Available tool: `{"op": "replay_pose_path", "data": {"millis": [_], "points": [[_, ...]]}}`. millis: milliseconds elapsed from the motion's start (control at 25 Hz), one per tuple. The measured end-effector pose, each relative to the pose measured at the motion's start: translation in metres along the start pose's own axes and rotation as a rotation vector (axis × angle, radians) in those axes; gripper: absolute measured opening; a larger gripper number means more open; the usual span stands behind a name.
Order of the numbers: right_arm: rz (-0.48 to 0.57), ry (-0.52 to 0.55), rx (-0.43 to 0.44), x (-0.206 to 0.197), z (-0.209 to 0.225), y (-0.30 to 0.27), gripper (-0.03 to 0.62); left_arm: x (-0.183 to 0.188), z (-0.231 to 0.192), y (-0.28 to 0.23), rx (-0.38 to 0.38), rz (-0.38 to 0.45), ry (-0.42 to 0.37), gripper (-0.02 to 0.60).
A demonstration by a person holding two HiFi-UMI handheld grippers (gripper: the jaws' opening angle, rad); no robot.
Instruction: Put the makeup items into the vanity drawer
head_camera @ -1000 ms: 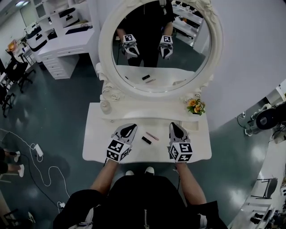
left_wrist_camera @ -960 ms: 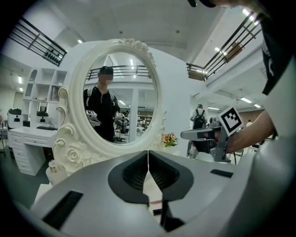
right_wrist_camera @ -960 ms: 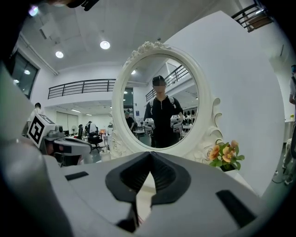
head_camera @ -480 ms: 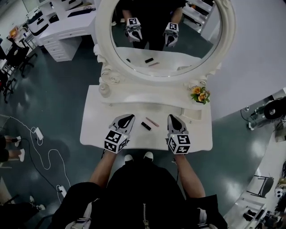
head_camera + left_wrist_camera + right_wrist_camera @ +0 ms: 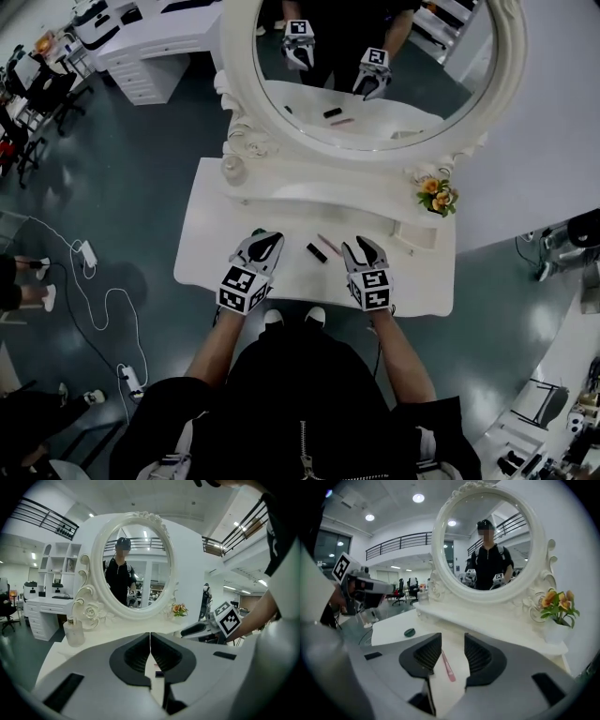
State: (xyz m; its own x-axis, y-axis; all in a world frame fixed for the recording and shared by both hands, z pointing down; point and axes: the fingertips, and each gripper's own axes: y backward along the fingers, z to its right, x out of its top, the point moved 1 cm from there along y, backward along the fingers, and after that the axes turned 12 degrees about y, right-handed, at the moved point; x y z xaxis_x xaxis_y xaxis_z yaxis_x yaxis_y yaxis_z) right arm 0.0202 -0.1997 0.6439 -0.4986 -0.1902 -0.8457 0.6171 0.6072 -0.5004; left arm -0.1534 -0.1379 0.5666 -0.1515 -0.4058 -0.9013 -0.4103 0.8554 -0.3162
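On the white vanity top [image 5: 211, 253] a short black makeup item [image 5: 317, 252] and a thin pink pencil [image 5: 328, 245] lie between my two grippers. My left gripper [image 5: 265, 246] hovers left of them with its jaws shut and empty; in the left gripper view the black item [image 5: 159, 673] shows just past the closed tips [image 5: 150, 641]. My right gripper [image 5: 362, 247] is low over the top on their right. Its jaws have just been opening. The pink pencil [image 5: 447, 666] lies on the table in the gap of the right gripper [image 5: 453, 644], untouched.
A big oval mirror [image 5: 375, 84] stands behind a raised shelf. A glass bottle [image 5: 232, 169] sits at its left end and a flower pot [image 5: 438, 197] at its right. A small green round item [image 5: 409, 632] lies on the top near the left gripper [image 5: 361, 590].
Both grippers have sunk toward the tabletop, the right one more. The right gripper's jaws, shut before, now stand apart. The makeup items have not moved.
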Motion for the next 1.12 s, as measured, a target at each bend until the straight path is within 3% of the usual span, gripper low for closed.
{"op": "replay_pose_path", "data": {"millis": [280,600,1040,1120], "points": [[-0.197,0.094,0.148,-0.055,-0.02,-0.037,0.143,-0.007,-0.014,0.027,0.08,0.007,0.026,0.021],[-0.332,0.154,0.256,-0.09,-0.032,-0.064,0.137,-0.017,-0.03,0.058,0.178,0.022,0.065,0.021],[-0.405,0.114,0.276,-0.118,-0.034,-0.076,0.121,-0.026,-0.036,0.073,0.234,0.013,0.097,0.021],[-0.406,0.109,0.267,-0.115,-0.032,-0.075,0.067,-0.025,-0.035,0.07,0.226,0.009,0.095,0.021]]}}
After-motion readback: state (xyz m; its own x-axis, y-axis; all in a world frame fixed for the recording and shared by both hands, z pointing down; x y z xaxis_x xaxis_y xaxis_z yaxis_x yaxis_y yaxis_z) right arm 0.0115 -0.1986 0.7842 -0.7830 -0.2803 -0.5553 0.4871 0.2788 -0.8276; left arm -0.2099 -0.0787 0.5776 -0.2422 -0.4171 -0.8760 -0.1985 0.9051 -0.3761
